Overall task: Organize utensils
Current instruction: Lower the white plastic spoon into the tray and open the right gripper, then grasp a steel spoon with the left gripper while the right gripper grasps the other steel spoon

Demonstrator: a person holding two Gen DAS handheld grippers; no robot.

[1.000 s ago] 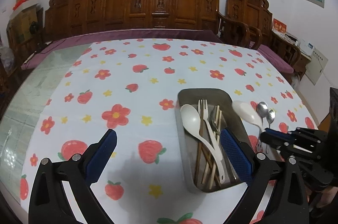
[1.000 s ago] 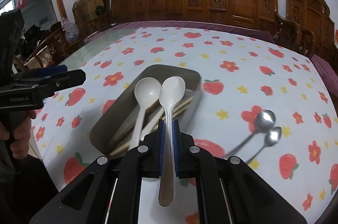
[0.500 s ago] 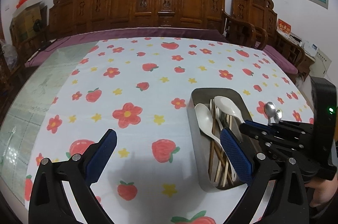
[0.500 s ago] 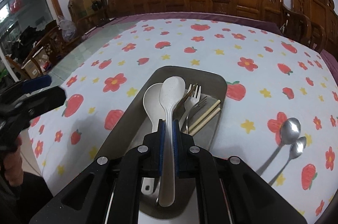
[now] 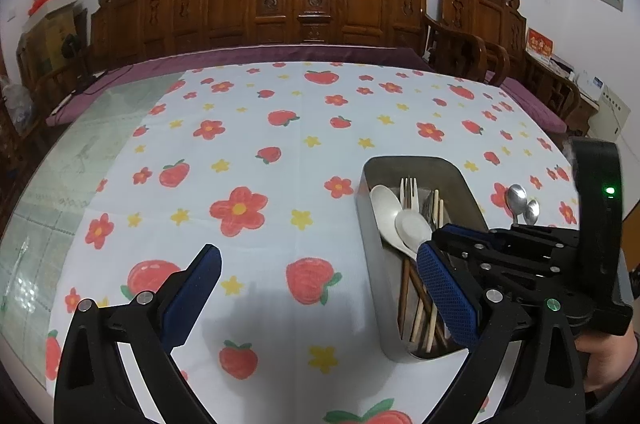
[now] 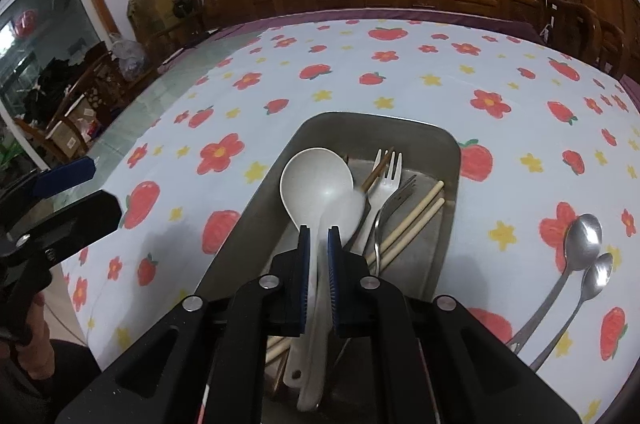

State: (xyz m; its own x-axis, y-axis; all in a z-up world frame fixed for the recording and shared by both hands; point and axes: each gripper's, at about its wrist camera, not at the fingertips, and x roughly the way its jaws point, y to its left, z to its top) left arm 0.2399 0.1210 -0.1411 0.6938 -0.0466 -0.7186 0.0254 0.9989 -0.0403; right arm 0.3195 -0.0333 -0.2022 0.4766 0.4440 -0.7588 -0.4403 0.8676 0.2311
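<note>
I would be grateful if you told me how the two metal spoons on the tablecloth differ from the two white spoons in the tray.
The metal spoons are shiny steel with thin handles; the white spoons are matte with broad handles. The metal spoons lie on the tablecloth outside the tray; the white spoons lie inside it, one between the opening jaws of the right tool. Both pairs lie side by side.

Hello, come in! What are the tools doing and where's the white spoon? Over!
Left tool open, empty, over the tablecloth. Right tool opening around the white spoon, spoon now in the metal tray. Two metal spoons still outside on the tablecloth.
</note>
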